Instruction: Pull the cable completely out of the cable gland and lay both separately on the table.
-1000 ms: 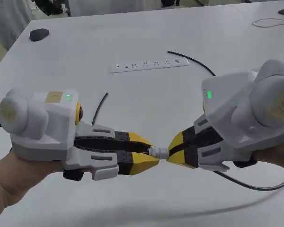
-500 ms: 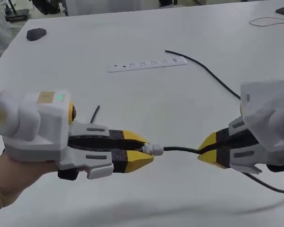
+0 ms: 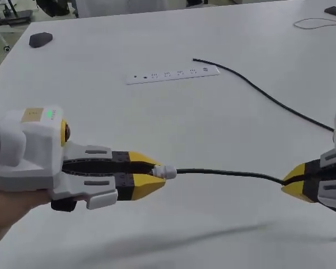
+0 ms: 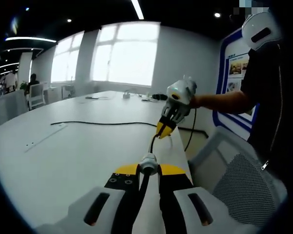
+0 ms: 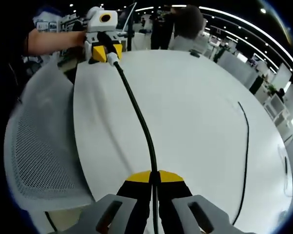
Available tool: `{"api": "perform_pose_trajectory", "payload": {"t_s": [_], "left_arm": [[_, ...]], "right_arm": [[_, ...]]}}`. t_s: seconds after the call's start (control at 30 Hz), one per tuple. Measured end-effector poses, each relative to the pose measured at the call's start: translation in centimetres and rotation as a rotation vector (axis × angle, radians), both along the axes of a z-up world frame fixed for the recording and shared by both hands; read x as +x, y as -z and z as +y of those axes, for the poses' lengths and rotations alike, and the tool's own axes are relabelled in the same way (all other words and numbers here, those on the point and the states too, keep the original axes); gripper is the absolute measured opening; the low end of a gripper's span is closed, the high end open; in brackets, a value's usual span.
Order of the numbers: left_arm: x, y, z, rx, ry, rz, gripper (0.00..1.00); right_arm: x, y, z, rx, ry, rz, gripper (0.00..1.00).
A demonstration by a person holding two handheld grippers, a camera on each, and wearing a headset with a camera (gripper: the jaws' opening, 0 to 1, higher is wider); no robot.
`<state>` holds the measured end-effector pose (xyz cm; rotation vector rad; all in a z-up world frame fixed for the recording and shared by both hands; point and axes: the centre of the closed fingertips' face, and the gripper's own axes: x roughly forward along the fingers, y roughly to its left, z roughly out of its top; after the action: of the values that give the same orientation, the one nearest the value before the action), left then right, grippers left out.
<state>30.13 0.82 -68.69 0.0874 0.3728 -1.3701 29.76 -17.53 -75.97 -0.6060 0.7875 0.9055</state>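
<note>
Nearer the person than the power strip (image 3: 172, 74), left gripper (image 3: 154, 172) clamping the white cable gland (image 3: 167, 171), right gripper (image 3: 288, 184) pinching the black cable (image 3: 229, 173) further right of the strip, cable stretching between both, entering the gland, hanging above the table (image 3: 101, 67)

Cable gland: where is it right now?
The cable gland sits lower left of centre in the head view, clamped at the tips of the left gripper, with the black cable running from it to the right gripper.
</note>
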Motion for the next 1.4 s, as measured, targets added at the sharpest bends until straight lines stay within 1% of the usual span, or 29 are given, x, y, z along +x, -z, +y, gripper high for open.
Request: {"api": "perform_pose_trajectory", "payload": {"t_s": [0.03,0.1,0.13,0.2,0.23,0.3,0.33,0.37,0.43,0.5,0.53,0.6,0.63,0.67,0.7,0.73,0.77,0.8,0.87,0.93,1.0,1.03,1.1,1.17,1.2,1.23,1.3,1.33,1.4], "left_arm": [[0.0,0.0,0.1,0.001,-0.002,0.002,0.14],[0.1,0.1,0.6,0.004,-0.012,0.000,0.14],[0.2,0.1,0.9,0.005,-0.019,0.002,0.14],[0.3,0.3,1.3,0.006,-0.029,0.007,0.14],[0.3,0.3,1.3,0.006,-0.031,0.010,0.14],[0.2,0.6,1.4,0.016,-0.030,0.011,0.14],[0.2,0.6,1.3,0.019,-0.030,0.011,0.14],[0.2,0.7,1.3,0.019,-0.030,0.012,0.14],[0.2,0.7,1.2,0.017,-0.030,0.012,0.14],[0.3,0.6,1.2,0.015,-0.030,0.010,0.14],[0.3,0.5,1.2,0.014,-0.030,0.011,0.14],[0.4,0.5,1.2,0.015,-0.031,0.007,0.14],[0.4,0.4,1.2,0.016,-0.030,0.007,0.14],[0.4,0.4,1.2,0.014,-0.030,0.006,0.14],[0.3,0.1,1.1,0.000,-0.027,0.006,0.14],[0.3,0.1,1.1,-0.002,-0.027,0.006,0.14],[0.3,0.1,1.0,0.002,-0.027,0.003,0.14],[0.2,0.2,0.9,0.008,-0.023,0.003,0.14],[0.1,0.4,0.8,0.017,-0.016,0.000,0.14],[0.0,0.4,0.7,0.019,-0.011,0.004,0.14],[-0.1,0.3,0.6,0.018,-0.006,0.002,0.14],[-0.2,0.2,0.6,0.019,-0.003,-0.003,0.14],[-0.4,0.2,0.4,0.018,0.004,-0.007,0.14],[-0.7,0.0,0.1,0.024,0.014,-0.014,0.14],[-0.9,0.0,-0.1,0.027,0.021,-0.017,0.14],[-1.0,0.1,-0.2,0.040,0.024,-0.027,0.14],[-1.5,0.1,-0.6,0.043,0.045,-0.025,0.14],[-1.6,0.2,-0.6,0.050,0.048,-0.035,0.14],[-1.9,0.2,-0.8,0.057,0.061,-0.038,0.14]], "right_arm": [[-0.1,0.3,-0.4,-0.006,0.010,0.013,0.00],[0.0,1.1,-1.2,-0.024,0.024,0.017,0.00],[-0.1,1.6,-1.7,-0.034,0.029,0.035,0.00],[0.0,2.0,-2.3,-0.040,0.043,0.035,0.00],[-0.3,2.2,-2.3,-0.031,0.050,0.055,0.00],[-0.3,2.1,-2.0,-0.025,0.044,0.048,0.00],[-0.3,2.3,-2.0,-0.029,0.043,0.052,0.00],[-0.4,2.5,-1.9,-0.035,0.042,0.073,0.00],[-0.3,2.7,-1.9,-0.044,0.044,0.073,0.00],[-0.4,2.9,-2.0,-0.060,0.049,0.097,0.00],[-0.3,3.1,-2.2,-0.077,0.065,0.100,0.06],[-1.0,3.5,-2.7,-0.113,0.081,0.157,0.21],[-1.1,3.4,-2.4,-0.115,0.054,0.158,0.22],[-1.1,3.1,-2.1,-0.114,0.044,0.152,0.21],[-1.0,2.5,-1.6,-0.099,0.033,0.136,0.21],[-0.9,1.9,-0.7,-0.059,0.031,0.139,0.21],[-1.1,1.3,0.3,-0.010,0.030,0.157,0.21],[-0.8,0.1,1.7,0.051,0.018,0.146,0.23],[-0.5,-1.8,3.9,0.118,-0.017,0.125,0.23],[0.2,-3.1,5.5,0.152,-0.039,0.070,0.22],[0.2,-4.1,7.4,0.177,-0.084,0.049,0.21],[0.2,-4.7,8.7,0.201,-0.108,0.032,0.21],[-0.1,-5.2,10.4,0.224,-0.150,0.035,0.20],[-0.4,-5.7,12.7,0.235,-0.209,0.026,0.19],[-0.5,-5.7,13.1,0.232,-0.226,0.024,0.18],[-0.9,-5.7,14.1,0.224,-0.273,0.023,0.17],[-1.6,-5.4,15.5,0.200,-0.332,0.011,0.15],[-1.8,-5.3,15.9,0.192,-0.352,0.008,0.14],[-2.1,-4.9,16.6,0.178,-0.371,0.006,0.12]]}}
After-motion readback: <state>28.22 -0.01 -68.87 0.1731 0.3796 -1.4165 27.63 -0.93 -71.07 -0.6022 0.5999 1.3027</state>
